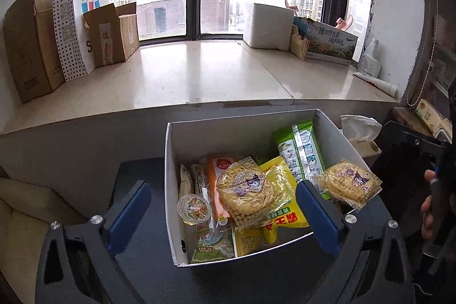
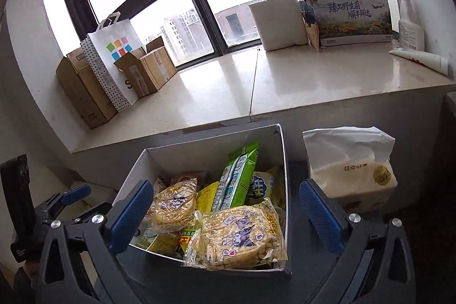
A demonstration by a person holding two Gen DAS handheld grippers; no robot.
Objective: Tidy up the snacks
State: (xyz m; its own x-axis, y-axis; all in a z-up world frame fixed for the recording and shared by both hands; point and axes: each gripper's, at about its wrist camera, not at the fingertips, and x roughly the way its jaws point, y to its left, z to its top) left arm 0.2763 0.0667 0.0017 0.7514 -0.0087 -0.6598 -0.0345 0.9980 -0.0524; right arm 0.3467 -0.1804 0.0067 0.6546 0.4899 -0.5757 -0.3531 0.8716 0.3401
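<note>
green packet (image 1: 302, 153) stands upright in white box (image 1: 228, 130) — leaning on far corner

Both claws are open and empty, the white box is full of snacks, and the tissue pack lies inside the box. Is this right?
Not quite. The tissue pack stands outside the white box, beside it, as the right wrist view shows. The rest is right.
</note>
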